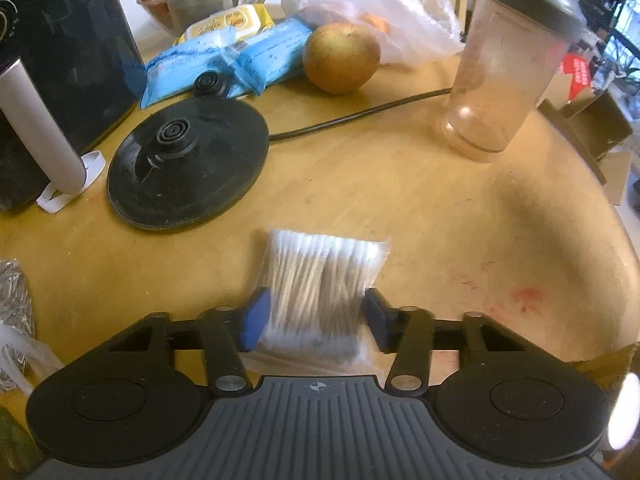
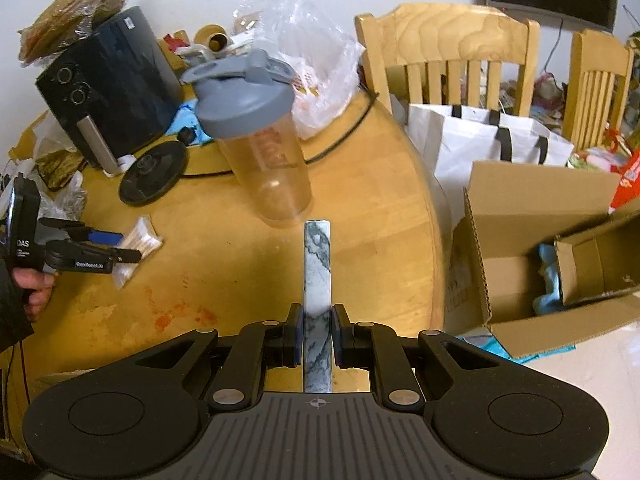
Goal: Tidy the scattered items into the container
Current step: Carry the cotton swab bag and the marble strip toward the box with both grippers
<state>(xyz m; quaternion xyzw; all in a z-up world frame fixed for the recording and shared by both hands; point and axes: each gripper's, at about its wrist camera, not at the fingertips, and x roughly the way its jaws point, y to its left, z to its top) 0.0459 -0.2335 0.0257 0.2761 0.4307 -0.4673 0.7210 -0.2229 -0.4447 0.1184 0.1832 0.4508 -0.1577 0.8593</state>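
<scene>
A clear packet of cotton swabs (image 1: 320,276) lies on the round wooden table (image 1: 400,200), and my left gripper (image 1: 317,316) is shut on it, the blue pads pressing its two long sides. From the right wrist view the left gripper (image 2: 130,246) holds the same packet (image 2: 146,236) at the table's left, with a hand on its grip. My right gripper (image 2: 318,336) is shut on a slim marble-patterned bar (image 2: 318,256) that sticks out forward over the table. An open cardboard box (image 2: 520,240) stands beside the table on the right, with a smaller carton and something blue inside.
A shaker bottle with a grey lid (image 2: 260,140) stands mid-table, just beyond the bar's tip. A black kettle base (image 1: 188,164) with its cord, a black air fryer (image 1: 60,60), an apple (image 1: 340,58), blue wipe packs (image 1: 224,60) and plastic bags crowd the far side. Wooden chairs (image 2: 448,44) and a white bag (image 2: 480,140) stand behind the box.
</scene>
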